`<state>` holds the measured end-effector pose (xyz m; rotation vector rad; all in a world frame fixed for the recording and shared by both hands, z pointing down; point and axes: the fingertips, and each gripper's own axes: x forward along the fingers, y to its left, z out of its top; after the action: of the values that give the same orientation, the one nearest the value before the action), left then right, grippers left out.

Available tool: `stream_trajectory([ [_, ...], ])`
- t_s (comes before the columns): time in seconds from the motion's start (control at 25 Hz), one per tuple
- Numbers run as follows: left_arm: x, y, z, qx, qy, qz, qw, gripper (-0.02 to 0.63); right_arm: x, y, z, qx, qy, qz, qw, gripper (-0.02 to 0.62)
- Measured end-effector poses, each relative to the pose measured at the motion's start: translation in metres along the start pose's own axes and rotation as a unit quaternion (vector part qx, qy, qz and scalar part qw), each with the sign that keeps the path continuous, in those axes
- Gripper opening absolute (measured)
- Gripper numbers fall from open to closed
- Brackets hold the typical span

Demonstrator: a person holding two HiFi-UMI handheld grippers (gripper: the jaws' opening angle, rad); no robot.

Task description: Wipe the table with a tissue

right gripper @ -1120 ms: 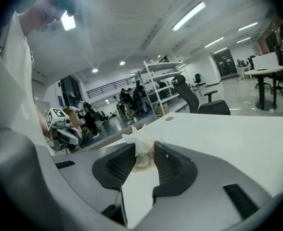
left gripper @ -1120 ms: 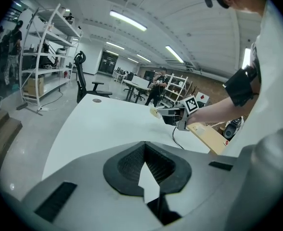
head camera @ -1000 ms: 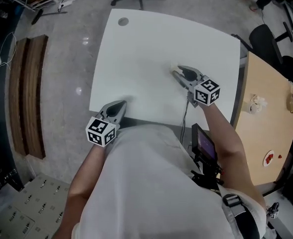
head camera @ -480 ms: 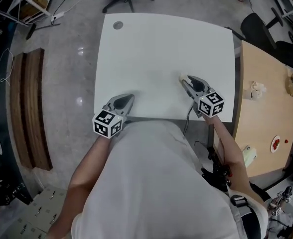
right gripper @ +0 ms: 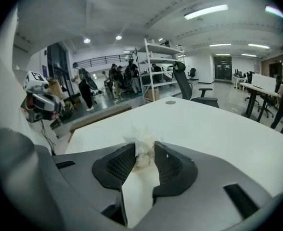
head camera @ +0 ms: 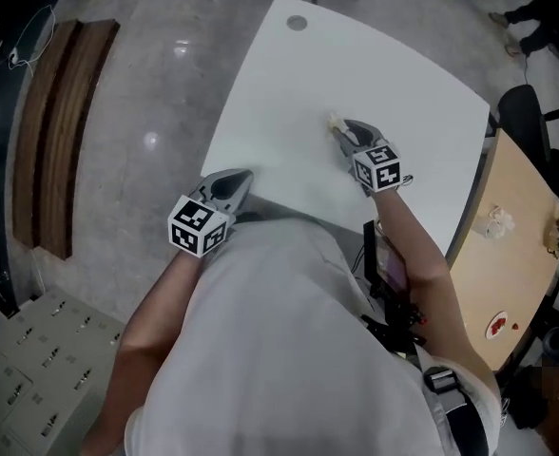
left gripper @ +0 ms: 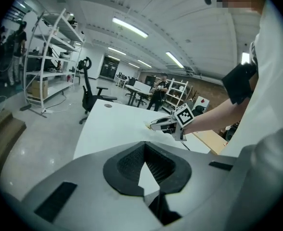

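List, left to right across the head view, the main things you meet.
wooden boards on the floor → left gripper → right gripper, clamped on the tissue → tan table

This is a large open-plan office or lab workspace. In the head view, a white counter (head camera: 375, 74) stands on a polished grey floor (head camera: 156, 93), with a wooden counter (head camera: 517, 264) at the right. The left gripper view shows strip lights (left gripper: 129, 27) across the top, metal shelving (left gripper: 59, 39) at the left, and a swivel chair (left gripper: 89, 97) beside it. People (right gripper: 115, 76) stand at centre left of the right gripper view.
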<state>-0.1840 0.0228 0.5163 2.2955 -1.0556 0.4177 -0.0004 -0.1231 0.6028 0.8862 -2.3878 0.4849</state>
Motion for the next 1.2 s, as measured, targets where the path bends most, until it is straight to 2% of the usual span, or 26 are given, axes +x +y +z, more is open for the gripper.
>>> stream_trajectory([
  [0.24, -0.037, 0.025, -0.016, -0.042, -0.012, 0.057, 0.9974, 0.005, 0.052, -0.029, -0.001, -0.05, 0.075, -0.075, 0.993, 0.114],
  [0.4, -0.058, 0.043, -0.031, -0.072, -0.02, 0.081, 0.9939, 0.005, 0.063, -0.017, 0.0, -0.143, 0.115, -0.12, 0.976, 0.114],
  [0.52, -0.059, 0.047, -0.034, -0.081, -0.024, 0.081, 0.9931, 0.005, 0.066, -0.001, -0.001, -0.216, 0.127, -0.126, 0.96, 0.114],
  [0.64, -0.053, 0.045, -0.028, -0.074, -0.024, 0.069, 0.9946, 0.005, 0.069, 0.017, -0.003, -0.272, 0.139, -0.102, 0.947, 0.113],
  [0.8, -0.044, 0.042, -0.021, -0.061, -0.02, 0.051, 0.9966, 0.006, 0.072, 0.052, -0.008, -0.314, 0.136, -0.052, 0.938, 0.114],
  [0.92, -0.039, 0.039, -0.021, -0.053, -0.014, 0.041, 0.9977, 0.006, 0.07, 0.078, -0.016, -0.327, 0.135, -0.01, 0.935, 0.114],
  [1.0, -0.037, 0.039, -0.021, -0.048, -0.009, 0.031, 0.9983, 0.005, 0.066, 0.091, -0.02, -0.304, 0.139, 0.033, 0.942, 0.114],
  [1.08, -0.036, 0.041, -0.02, -0.043, -0.004, 0.02, 0.9989, 0.005, 0.059, 0.104, -0.016, -0.254, 0.126, 0.079, 0.956, 0.114],
  [1.2, -0.03, 0.04, -0.017, -0.032, 0.001, 0.0, 0.9995, 0.005, 0.042, 0.115, -0.005, -0.187, 0.079, 0.092, 0.975, 0.114],
])
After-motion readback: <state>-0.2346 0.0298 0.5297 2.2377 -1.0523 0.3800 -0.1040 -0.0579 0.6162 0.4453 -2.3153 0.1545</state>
